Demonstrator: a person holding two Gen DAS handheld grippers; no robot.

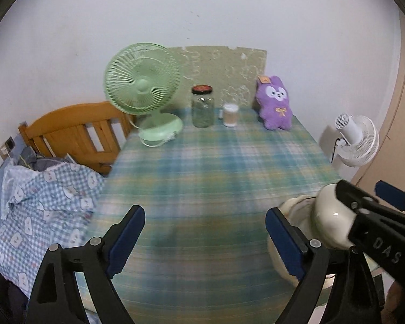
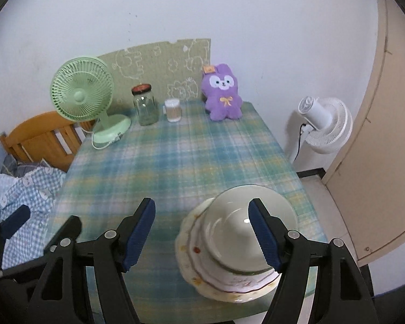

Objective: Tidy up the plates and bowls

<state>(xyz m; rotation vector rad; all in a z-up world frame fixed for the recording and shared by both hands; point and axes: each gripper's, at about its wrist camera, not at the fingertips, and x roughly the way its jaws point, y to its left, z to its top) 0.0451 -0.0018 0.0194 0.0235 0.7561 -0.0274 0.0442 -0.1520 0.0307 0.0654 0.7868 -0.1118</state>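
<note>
A cream bowl (image 2: 237,229) sits inside a scalloped patterned plate or bowl (image 2: 199,267) near the front right edge of the plaid table (image 2: 175,162). My right gripper (image 2: 202,232) is open and empty, its right finger over the bowl. In the left wrist view the same bowl (image 1: 329,218) and the patterned dish under it (image 1: 291,205) show at the right, partly hidden by the right gripper's fingers (image 1: 364,210). My left gripper (image 1: 205,240) is open and empty above bare tablecloth (image 1: 202,162), left of the stack.
At the table's back stand a green fan (image 2: 83,91), a glass jar (image 2: 145,105), a small cup (image 2: 173,110) and a purple plush toy (image 2: 223,94). A wooden bed frame (image 2: 40,137) with checked bedding is left. A white fan (image 2: 324,124) and a door are right.
</note>
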